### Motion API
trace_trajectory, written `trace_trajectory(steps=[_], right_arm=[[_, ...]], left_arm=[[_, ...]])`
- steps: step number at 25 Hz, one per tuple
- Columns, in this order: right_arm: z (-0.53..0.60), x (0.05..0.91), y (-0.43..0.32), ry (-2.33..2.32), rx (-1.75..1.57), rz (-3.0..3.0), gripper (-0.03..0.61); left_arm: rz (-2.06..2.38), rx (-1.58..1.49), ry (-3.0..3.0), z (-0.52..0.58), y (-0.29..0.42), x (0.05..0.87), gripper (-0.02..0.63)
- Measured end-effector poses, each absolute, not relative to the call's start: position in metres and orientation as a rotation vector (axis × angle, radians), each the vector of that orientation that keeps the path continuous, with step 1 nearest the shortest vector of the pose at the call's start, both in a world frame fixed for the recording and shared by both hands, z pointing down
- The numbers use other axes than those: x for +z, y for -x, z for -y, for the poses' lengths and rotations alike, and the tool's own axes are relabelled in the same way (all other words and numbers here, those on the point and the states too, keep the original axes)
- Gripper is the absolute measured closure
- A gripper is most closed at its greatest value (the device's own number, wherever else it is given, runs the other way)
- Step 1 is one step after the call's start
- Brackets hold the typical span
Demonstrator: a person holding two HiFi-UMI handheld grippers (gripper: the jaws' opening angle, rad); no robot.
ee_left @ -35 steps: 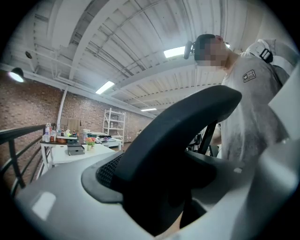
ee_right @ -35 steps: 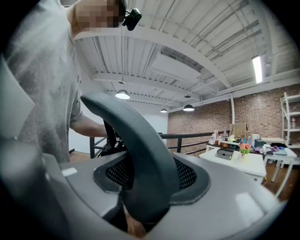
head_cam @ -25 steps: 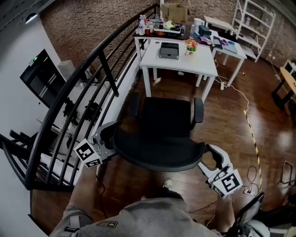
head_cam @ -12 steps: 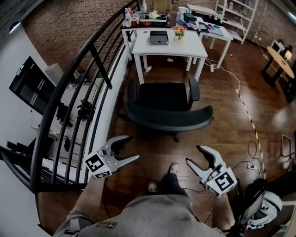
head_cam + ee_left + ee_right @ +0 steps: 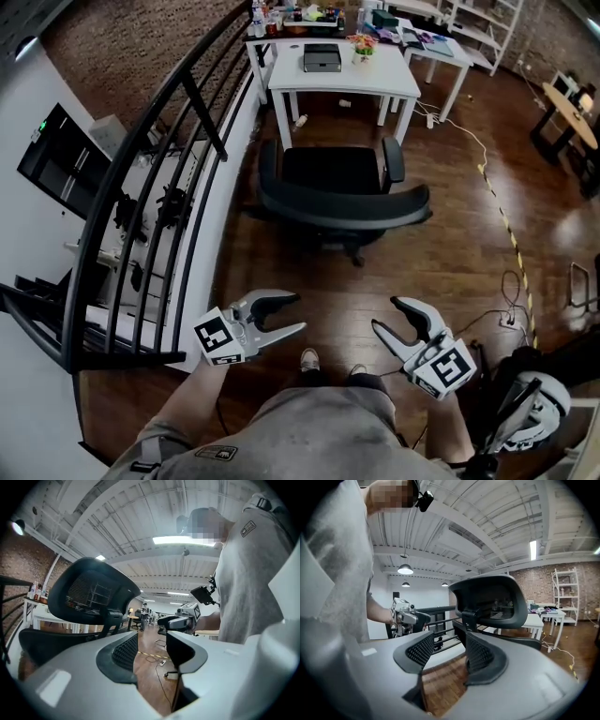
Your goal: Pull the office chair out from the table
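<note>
Above the dark wooden floor (image 5: 450, 253), we hold the left gripper (image 5: 300, 312) and the right gripper (image 5: 383, 314) near our feet, jaws apart and empty (both have just been closing). Farther off stands the office chair (image 5: 342, 202), clear of the white table (image 5: 375, 80) beyond.

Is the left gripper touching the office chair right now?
Apart. The head view shows bare wood floor between the left gripper and the office chair; its jaws, which have just been closing, hold nothing.
</note>
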State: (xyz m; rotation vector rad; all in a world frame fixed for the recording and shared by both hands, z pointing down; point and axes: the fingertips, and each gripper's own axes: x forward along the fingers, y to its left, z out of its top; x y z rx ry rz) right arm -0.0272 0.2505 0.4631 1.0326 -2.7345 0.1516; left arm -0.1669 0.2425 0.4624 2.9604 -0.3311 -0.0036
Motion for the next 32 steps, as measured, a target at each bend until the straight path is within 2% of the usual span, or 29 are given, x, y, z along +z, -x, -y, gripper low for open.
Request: trace_trajectory(steps=[16,22,32], right_arm=[[-0.326,0.478,-0.007,-0.652,0.160,2.878,0.371],[-0.372,0.482,-0.015,-0.551,0.176,2.901,0.397],[-0.436,0.495,0.017,-0.486,0.261,2.860,0.461]], left_arm=[[0.357,0.040,-2.875,-0.345,0.038,0.484,0.437],[0.425,0.054,-2.868,-0.387,0.027,0.482,0.446],[0.291,0.096,-2.849,-0.435,0.044,0.491,0.551]])
